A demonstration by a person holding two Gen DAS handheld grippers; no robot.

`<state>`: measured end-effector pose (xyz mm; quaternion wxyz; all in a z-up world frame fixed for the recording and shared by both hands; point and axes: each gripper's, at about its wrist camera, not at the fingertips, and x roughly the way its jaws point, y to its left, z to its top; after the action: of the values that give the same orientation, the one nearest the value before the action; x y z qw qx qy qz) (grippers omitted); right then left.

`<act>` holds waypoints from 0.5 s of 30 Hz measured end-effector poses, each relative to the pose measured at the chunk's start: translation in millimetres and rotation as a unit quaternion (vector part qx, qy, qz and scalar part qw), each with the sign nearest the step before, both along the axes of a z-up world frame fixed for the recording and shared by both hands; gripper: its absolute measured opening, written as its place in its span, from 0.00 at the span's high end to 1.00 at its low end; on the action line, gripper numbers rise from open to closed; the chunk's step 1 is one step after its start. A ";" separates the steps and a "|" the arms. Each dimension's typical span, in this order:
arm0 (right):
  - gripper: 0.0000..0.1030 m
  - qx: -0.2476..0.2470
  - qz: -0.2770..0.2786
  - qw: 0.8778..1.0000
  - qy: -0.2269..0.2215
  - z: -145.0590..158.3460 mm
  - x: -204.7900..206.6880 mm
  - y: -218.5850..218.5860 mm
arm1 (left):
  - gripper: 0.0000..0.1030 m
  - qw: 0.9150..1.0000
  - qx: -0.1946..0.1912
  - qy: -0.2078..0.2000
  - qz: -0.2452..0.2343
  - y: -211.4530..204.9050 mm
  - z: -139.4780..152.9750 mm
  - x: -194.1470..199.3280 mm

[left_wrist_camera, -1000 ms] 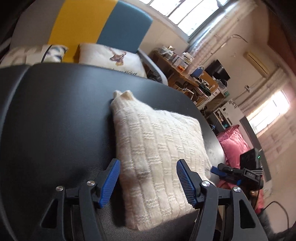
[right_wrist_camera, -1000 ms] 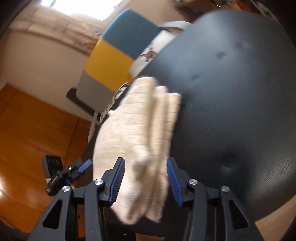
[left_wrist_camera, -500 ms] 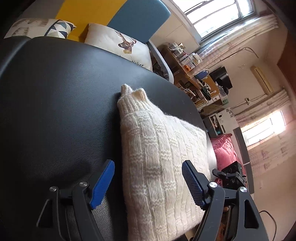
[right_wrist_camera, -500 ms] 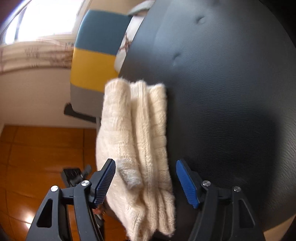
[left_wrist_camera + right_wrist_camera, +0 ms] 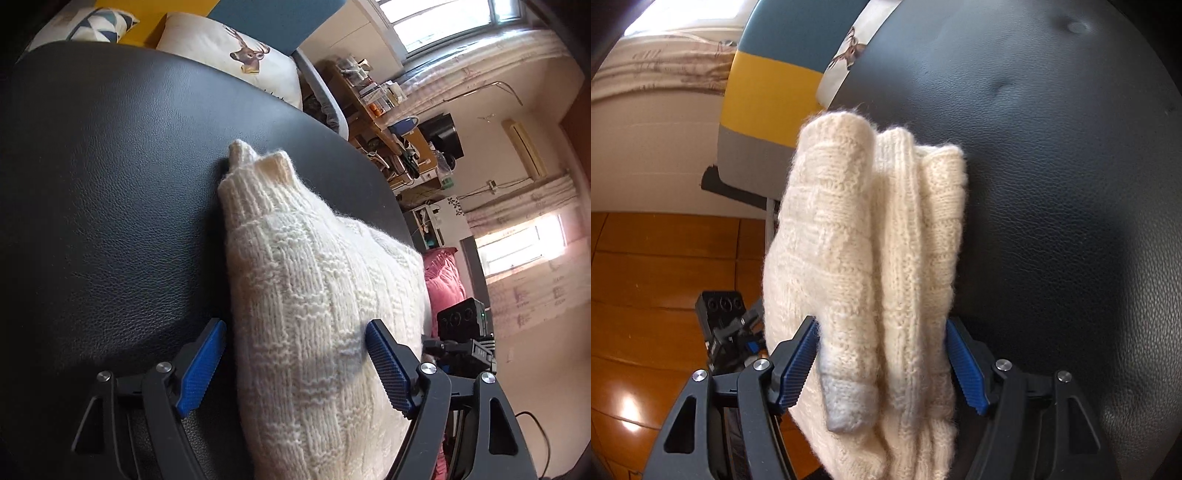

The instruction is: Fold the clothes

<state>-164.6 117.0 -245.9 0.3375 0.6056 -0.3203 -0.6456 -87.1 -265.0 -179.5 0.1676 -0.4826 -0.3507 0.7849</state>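
Note:
A cream knitted sweater (image 5: 317, 295), folded into a thick bundle, lies on a black leather surface (image 5: 110, 206). In the left wrist view my left gripper (image 5: 295, 365) is open, its blue pads either side of the bundle's near end. In the right wrist view the sweater (image 5: 871, 258) shows as stacked folds with a grey cuff (image 5: 846, 402) at the near end. My right gripper (image 5: 882, 365) is open and straddles that end, the pads close beside the knit. The other gripper shows beyond the bundle in each view (image 5: 465, 332) (image 5: 727, 325).
A yellow, blue and grey sofa (image 5: 768, 85) with a deer-print cushion (image 5: 236, 62) stands behind the black surface. A cluttered wooden desk (image 5: 388, 122) and pink bedding (image 5: 443, 277) lie to the right. Orange wood floor (image 5: 646, 277) lies beyond the surface edge.
Both grippers have moved in closer along the folded sweater and tilted. The right gripper's pads opened wider, then drew nearer the bundle. The sweater stays folded.

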 end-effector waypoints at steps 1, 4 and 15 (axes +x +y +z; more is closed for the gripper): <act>0.32 -0.002 0.006 1.000 0.004 0.1 -0.1 -0.9 | 0.23 1.000 0.009 -0.003 0.001 -0.2 -1.9 -1.3; 0.32 -0.007 0.012 1.000 0.014 0.7 1.0 -2.5 | 0.22 0.999 0.033 -0.019 -0.004 1.6 -8.2 -5.9; 0.58 0.040 0.019 0.994 0.101 17.0 0.6 -41.3 | 0.57 0.999 -0.039 0.018 -0.021 16.8 12.8 4.6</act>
<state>-164.0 75.7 -228.9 0.3559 0.5565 -0.2472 -0.7089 -82.5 -248.1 -166.7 0.1710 -0.4819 -0.3066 0.8028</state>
